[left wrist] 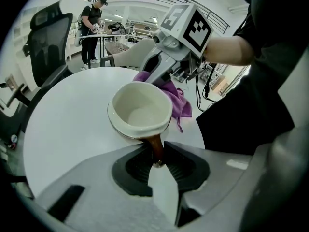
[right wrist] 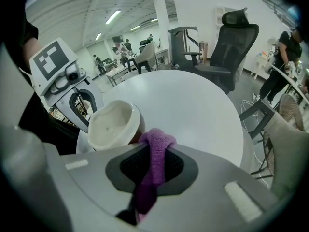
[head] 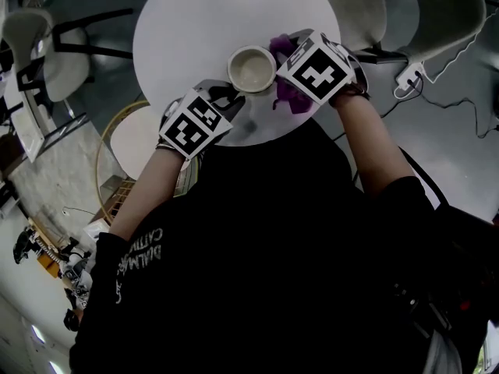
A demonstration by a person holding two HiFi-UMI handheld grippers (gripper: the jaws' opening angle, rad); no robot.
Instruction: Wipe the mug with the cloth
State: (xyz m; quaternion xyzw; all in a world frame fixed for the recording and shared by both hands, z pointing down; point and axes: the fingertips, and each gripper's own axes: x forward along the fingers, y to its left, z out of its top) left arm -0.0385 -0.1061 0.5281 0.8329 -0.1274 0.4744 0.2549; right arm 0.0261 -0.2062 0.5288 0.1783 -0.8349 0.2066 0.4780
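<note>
A cream mug with a brown outside is held over the near part of the round white table. My left gripper is shut on the mug's brown handle, and the mug's bowl faces up, empty. My right gripper is shut on a purple cloth. The cloth is pressed against the mug's right side. In the left gripper view the cloth hangs behind the mug, under the right gripper.
A pale chair stands under the table's left edge and another at the far right. A power strip with cable lies on the floor at right. A black office chair stands beyond the table. A person stands far off.
</note>
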